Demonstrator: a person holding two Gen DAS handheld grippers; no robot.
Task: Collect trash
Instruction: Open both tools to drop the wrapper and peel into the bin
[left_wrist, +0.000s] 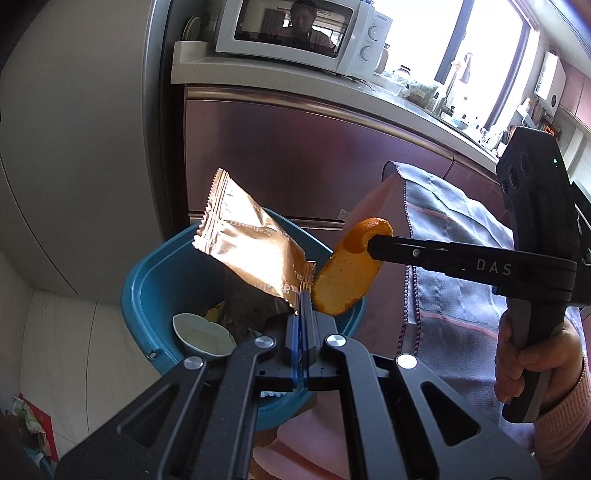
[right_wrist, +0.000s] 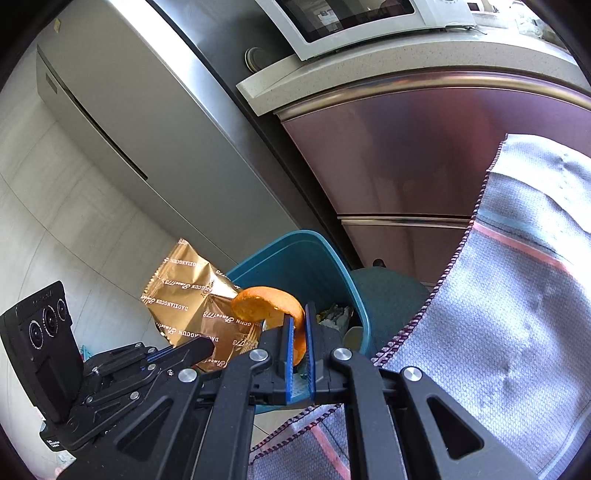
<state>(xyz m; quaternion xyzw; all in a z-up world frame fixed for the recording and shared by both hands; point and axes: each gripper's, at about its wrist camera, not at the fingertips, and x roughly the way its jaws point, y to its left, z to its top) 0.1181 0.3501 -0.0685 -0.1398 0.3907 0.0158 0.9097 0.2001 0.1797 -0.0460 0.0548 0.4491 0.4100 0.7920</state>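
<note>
- The left gripper is pinching a gold foil snack wrapper by its lower corner, its blue-padded jaws pressed together on the foil.
- The wrapper is standing up and tilting to the left, hanging over the open mouth of the blue trash bin.
- The right gripper is gripping a piece of orange peel between its fingers, the jaws clamped on the peel's lower edge with a narrow gap showing lower down.
- In the left wrist view the peel is hanging just beside the wrapper, over the bin's right-hand rim, with the right gripper's black finger reaching in from the right.
- Inside the bin a small white cup is lying among other scraps.
- In the right wrist view the bin is sitting on the floor in front of a steel-fronted cabinet, and the wrapper is showing its printed gold face.
- A grey cloth with pink stripes is draping down on the right.
- A white microwave is sitting on the counter above.
</note>
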